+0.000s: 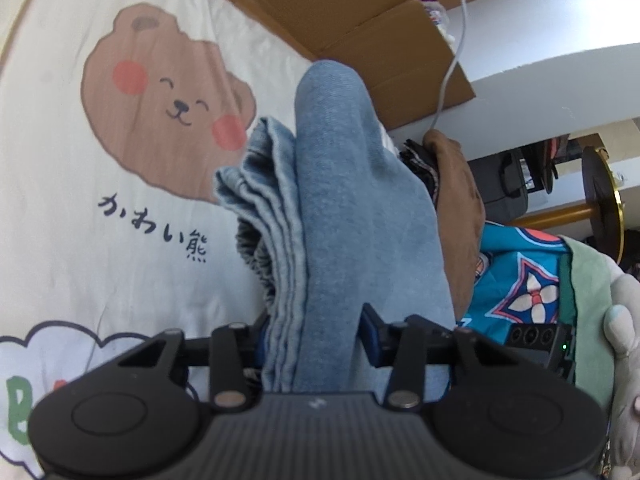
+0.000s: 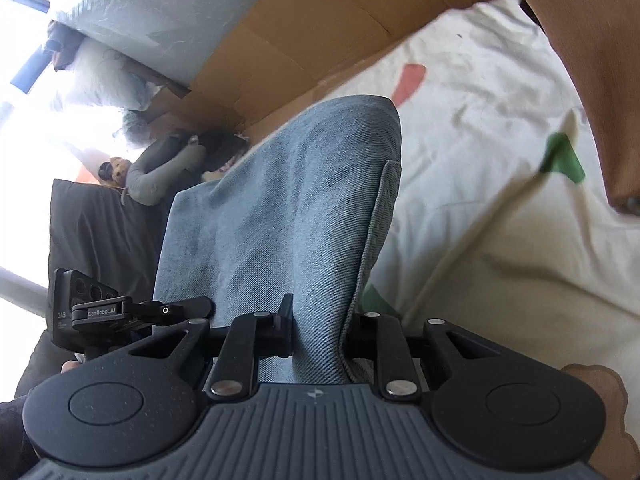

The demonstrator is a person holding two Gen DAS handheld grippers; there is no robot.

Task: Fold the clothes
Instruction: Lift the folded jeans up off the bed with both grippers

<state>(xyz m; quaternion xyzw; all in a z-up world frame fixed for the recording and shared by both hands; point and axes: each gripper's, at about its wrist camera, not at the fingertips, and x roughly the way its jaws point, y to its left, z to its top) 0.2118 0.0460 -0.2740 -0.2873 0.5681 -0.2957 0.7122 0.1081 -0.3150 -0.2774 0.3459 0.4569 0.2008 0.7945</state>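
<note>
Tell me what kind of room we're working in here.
Probably a lived-in bedroom: the denim garment is over a bear-print bedsheet, with flattened cardboard alongside and a clothes pile by a bright window.

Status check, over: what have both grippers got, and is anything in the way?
Left gripper and right gripper both shut on blue denim garment. Garment lifted over bear-print sheet. Cardboard box behind; path clear.

The jeans (image 1: pixel 340 208) run forward from between the left tongs (image 1: pixel 316 340), folded layers stacked on their left side; they lie over the sheet (image 1: pixel 60 160), whose bear print (image 1: pixel 160 108) sits to their left; a cardboard box (image 1: pixel 340 12) stands behind them; a pile of clothes (image 1: pixel 520 280) lies to their right; in the right wrist view the same jeans pass between the right tongs (image 2: pixel 320 332), sheet to the right, box behind.
</note>
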